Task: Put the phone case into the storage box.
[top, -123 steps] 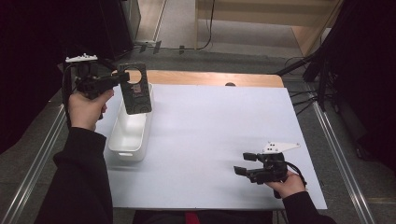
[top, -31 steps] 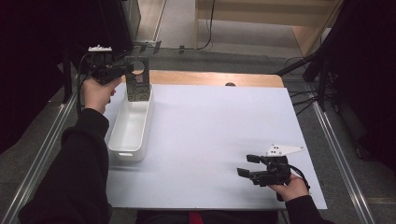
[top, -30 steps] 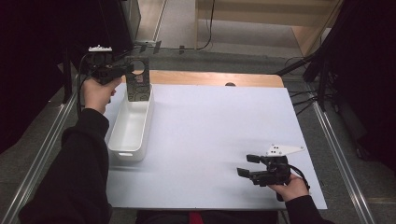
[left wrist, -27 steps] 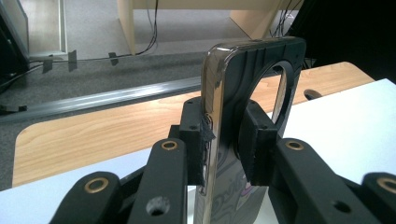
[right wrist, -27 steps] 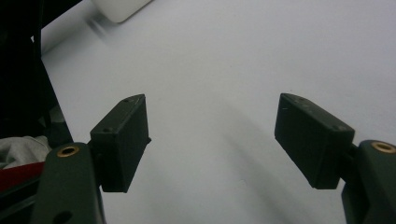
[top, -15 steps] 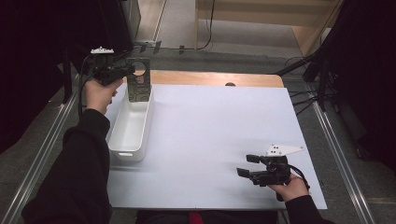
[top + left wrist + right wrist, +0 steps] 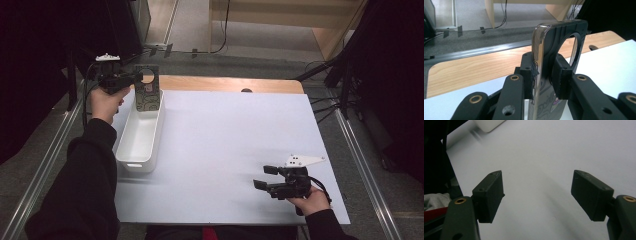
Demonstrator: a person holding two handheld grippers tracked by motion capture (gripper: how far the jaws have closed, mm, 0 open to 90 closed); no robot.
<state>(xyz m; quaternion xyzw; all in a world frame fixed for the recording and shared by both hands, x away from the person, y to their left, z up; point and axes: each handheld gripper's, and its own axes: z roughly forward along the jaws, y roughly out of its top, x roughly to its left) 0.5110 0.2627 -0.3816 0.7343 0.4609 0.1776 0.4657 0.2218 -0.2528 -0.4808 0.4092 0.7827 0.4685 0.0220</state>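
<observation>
Up at about 10 o'clock on the worktop [image 7: 225, 150], the left gripper [image 7: 131, 78] has its jaws clamped on a phone case [image 7: 148, 95], dark with a big round camera cutout and a swirly pattern on the back. It's hanging upright, gripped near its top edge, with its lower end dipping over the far end of the white bin [image 7: 139, 136], which runs along the worktop's left side. Can't tell if the case touches the bin. From the left gripper view the case [image 7: 554, 62] sits edge-on right between the two pads, pinched from both sides, cutout poking up above them.

Down at roughly 5 o'clock, the right gripper [image 7: 267, 177] rests low near the front edge, jaws spread wide with nothing between them, just bare white surface, well apart from the case.
</observation>
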